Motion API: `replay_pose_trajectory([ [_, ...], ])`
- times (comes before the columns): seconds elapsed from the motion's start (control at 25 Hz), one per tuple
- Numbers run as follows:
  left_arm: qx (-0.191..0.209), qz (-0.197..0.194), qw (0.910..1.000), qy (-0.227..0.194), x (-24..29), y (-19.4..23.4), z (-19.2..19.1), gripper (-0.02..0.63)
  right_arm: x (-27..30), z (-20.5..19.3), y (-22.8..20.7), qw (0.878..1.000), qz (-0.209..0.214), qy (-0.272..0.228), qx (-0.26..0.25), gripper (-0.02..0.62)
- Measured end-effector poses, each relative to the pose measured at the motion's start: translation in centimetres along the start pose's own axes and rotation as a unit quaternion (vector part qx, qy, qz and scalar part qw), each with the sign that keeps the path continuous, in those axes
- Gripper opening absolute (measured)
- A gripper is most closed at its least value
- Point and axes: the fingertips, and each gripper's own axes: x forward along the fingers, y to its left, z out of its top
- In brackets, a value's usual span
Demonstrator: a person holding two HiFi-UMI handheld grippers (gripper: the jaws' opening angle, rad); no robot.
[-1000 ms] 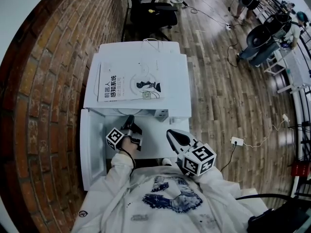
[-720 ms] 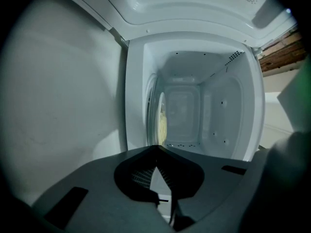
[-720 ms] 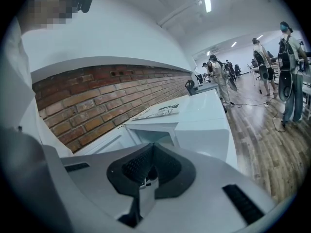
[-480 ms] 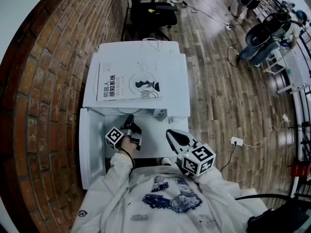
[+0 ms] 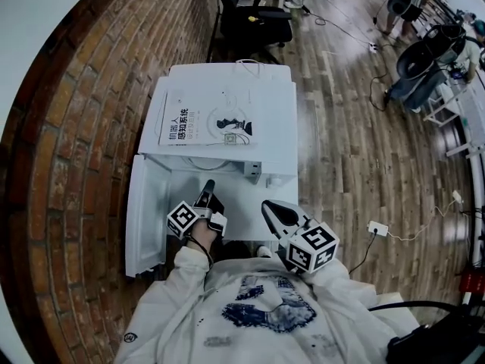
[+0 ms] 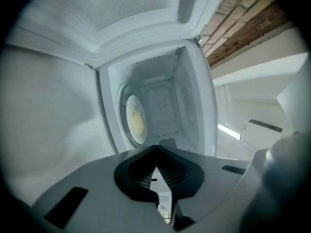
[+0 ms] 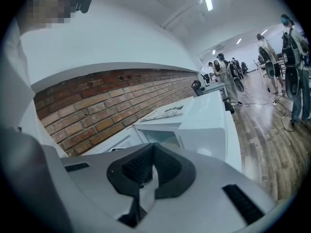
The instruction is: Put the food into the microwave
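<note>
Fingers (image 6: pixel 138 173) of both the left gripper (image 6: pixel 156 156) and right gripper (image 7: pixel 152 152) are pressed together, empty, and with the food (image 6: pixel 137 122) already inside the microwave (image 5: pixel 276 127) (door (image 5: pixel 144 211) hanging open), a clumsy nudge at that door could glance off, leaving it ajar.

Open lab: brick wall (image 5: pixel 72 127), office chair (image 5: pixel 255 20)

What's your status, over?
Left gripper and right gripper shut, empty. Food on plate inside microwave. Door open, nothing blocking.
</note>
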Motion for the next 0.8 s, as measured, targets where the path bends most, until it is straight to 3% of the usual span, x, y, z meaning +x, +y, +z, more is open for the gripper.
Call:
replay_pose_trajectory([
  [0.24,0.115,0.002,0.9933,-0.009,-3.0,-4.1,-1.3,0.008,-1.5,0.1,0.5,1.0,0.028,-0.006,-0.005,0.014],
  [0.44,0.227,0.007,0.9738,-0.013,-5.3,-8.6,-2.7,0.008,-2.7,0.1,1.0,0.999,0.05,-0.009,-0.01,0.014],
  [0.6,0.307,0.013,0.9512,-0.026,-7.2,-12.2,-3.5,0.008,-3.6,0.3,1.2,0.998,0.061,-0.016,-0.013,0.014],
  [0.8,0.422,0.022,0.9061,-0.025,-9.0,-16.2,-5.5,0.008,-4.3,0.5,1.3,0.997,0.069,-0.024,-0.018,0.014],
])
